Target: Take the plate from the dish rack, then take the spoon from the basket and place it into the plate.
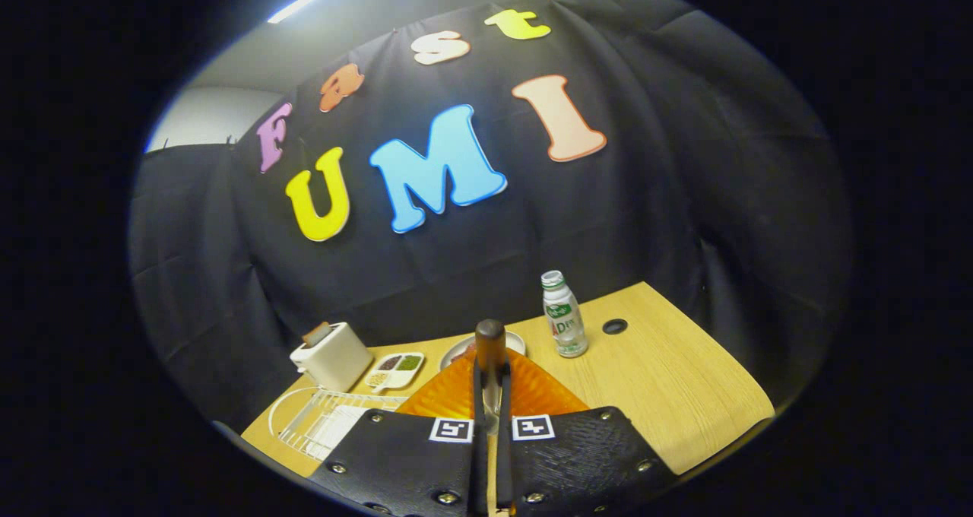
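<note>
My gripper [491, 376] is shut on a spoon [490, 338]. The spoon stands upright between the fingers, its dark rounded handle end sticking up past the fingertips and a metal shaft showing in the narrow gap. An orange ribbed plate [448, 399] lies on the wooden table just ahead of and under the fingers, spreading to both sides of them. The spoon's bowl end is hidden by the gripper body.
A white wire dish rack [319, 422] sits to the left of the plate. Beyond it stand a white toaster [332, 356] and a small compartment tray [395, 370]. A white dish [518, 342] lies behind the spoon. A small bottle [564, 315] and a table hole [614, 325] are to the right.
</note>
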Motion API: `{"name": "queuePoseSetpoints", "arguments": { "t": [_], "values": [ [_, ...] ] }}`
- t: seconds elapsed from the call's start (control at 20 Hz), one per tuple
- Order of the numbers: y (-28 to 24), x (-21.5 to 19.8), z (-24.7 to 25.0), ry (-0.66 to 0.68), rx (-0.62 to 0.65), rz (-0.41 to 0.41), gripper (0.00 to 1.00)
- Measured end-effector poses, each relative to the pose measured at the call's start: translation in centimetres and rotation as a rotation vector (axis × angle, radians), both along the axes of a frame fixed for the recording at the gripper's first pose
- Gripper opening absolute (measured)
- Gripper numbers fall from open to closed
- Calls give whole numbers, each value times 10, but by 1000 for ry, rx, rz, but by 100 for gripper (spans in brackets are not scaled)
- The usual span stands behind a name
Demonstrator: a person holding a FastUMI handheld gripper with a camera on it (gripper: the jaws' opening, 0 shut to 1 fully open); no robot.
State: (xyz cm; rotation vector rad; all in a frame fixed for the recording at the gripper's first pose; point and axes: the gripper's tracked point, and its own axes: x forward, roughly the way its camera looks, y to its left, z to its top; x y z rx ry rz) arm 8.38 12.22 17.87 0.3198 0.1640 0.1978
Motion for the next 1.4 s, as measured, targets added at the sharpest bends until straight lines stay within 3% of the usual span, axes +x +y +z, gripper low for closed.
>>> {"name": "queuePoseSetpoints", "arguments": {
  "t": [0.35,0.75,1.25,1.4],
  "values": [
    [94,-82,10,-17,-13,255,4],
    [169,-158,-75,86,-172,472,4],
    [209,-200,-151,163,-338,611,4],
    [208,-200,-149,153,-324,619,13]
  ]
}}
